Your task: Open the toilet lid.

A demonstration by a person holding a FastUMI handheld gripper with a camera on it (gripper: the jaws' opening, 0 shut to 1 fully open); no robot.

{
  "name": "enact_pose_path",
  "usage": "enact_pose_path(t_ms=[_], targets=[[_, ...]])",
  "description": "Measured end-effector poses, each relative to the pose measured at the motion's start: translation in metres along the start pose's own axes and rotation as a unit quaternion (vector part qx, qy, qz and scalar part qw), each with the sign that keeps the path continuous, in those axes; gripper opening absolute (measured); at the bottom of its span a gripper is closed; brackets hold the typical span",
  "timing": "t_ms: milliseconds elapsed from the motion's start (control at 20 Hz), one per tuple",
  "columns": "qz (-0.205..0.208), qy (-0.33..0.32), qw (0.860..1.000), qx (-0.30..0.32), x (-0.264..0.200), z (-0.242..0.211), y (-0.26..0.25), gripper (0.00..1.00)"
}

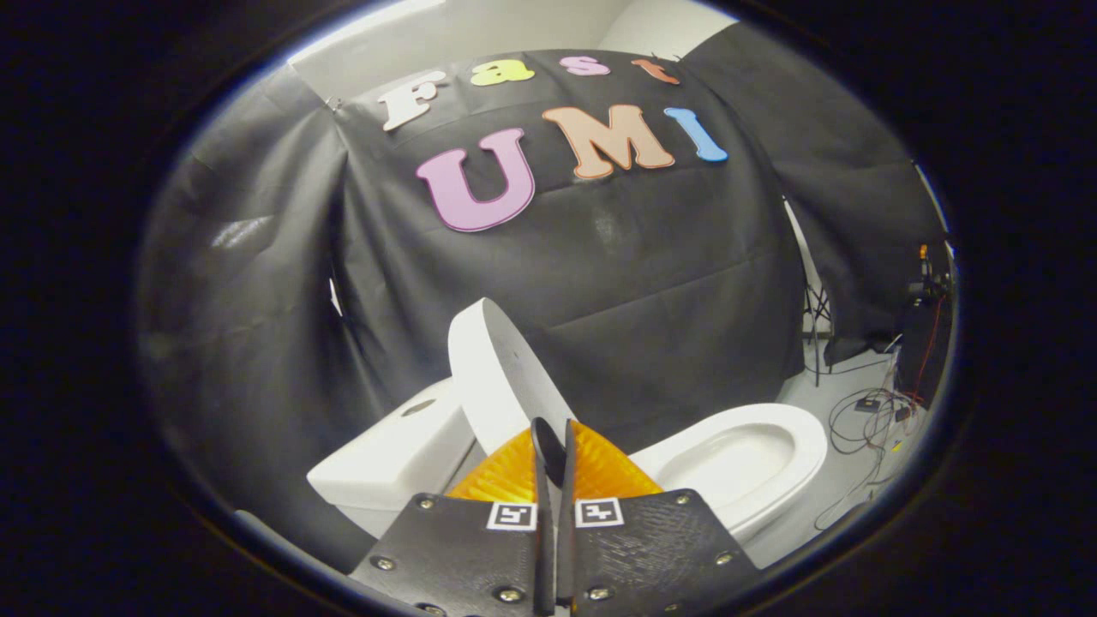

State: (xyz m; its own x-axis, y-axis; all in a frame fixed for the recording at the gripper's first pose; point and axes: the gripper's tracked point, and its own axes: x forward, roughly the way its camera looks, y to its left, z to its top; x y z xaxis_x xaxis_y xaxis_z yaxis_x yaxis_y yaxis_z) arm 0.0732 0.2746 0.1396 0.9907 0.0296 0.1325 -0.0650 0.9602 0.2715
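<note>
the gripper [551, 446] has its 2 fingers [542, 441] drawn almost together, a thin gap left between the tips, nothing pinched in it. just beyond the tips the lid [497, 377] stands raised, tilted back toward the tank [398, 454], its lower edge hidden behind the fingers, so whether the tips touch it is hard to tell. the hinge is covered too. right of the fingers the seat [788, 428] and open bowl [728, 463] show, the near rim cut off by the gripper body. the tank's base is lost in shadow. cables [866, 420] trail on the floor [814, 394] past the bowl, with dark gear [921, 343] too blurred to identify.
</note>
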Motion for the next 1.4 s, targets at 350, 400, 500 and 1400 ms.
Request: enact_pose_path(t_ms=[350,400,500,1400], targets=[[0.009,-0.001,1.000,-0.018,-0.003,-0.009,0.014,0.02],[0.014,0.000,1.000,-0.015,-0.002,-0.010,0.015,0.02],[0.020,0.002,1.000,-0.015,-0.002,-0.011,0.017,0.02],[0.107,-0.012,0.993,-0.040,-0.032,0.033,0.008,0.59]])
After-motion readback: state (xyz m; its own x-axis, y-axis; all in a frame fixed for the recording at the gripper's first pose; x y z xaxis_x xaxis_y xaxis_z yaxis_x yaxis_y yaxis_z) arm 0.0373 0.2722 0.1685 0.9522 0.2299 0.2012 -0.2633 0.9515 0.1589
